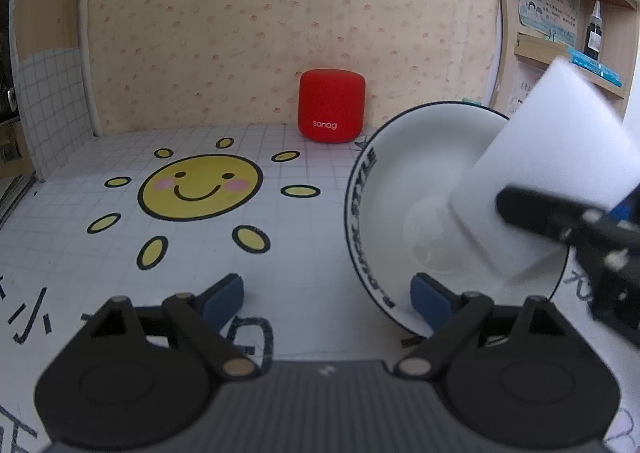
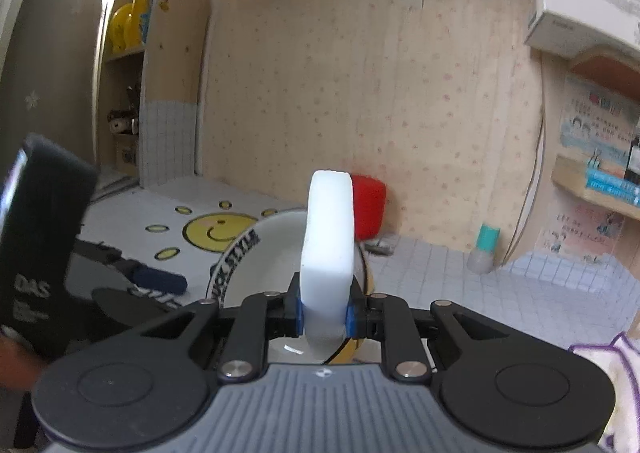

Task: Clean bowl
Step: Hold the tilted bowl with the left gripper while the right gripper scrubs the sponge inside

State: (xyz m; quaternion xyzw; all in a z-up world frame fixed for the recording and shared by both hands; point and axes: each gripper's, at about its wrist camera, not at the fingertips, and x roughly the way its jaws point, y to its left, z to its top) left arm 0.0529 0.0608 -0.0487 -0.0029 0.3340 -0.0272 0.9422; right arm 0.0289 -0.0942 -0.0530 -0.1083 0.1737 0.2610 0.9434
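A white bowl (image 1: 400, 173) with a dark rim and black lettering is tilted up on its side on the table, its opening towards me. My left gripper (image 1: 328, 293) is open wide. Its right blue fingertip (image 1: 430, 295) sits at the bowl's near rim, and its left fingertip (image 1: 224, 295) stays apart from the bowl. My right gripper (image 2: 324, 317) is shut on a white sponge block (image 2: 328, 245). The sponge (image 1: 552, 157) reaches into the bowl (image 2: 272, 253) from the right and presses on the inside. The left gripper's blue finger (image 2: 160, 281) shows left of the bowl.
A red speaker (image 1: 331, 109) stands by the back wall behind the bowl. The table cover has a yellow sun drawing (image 1: 200, 187) at the left. A small bottle with a teal cap (image 2: 484, 249) stands at the back right. Wall shelves (image 1: 572, 53) hang on the right.
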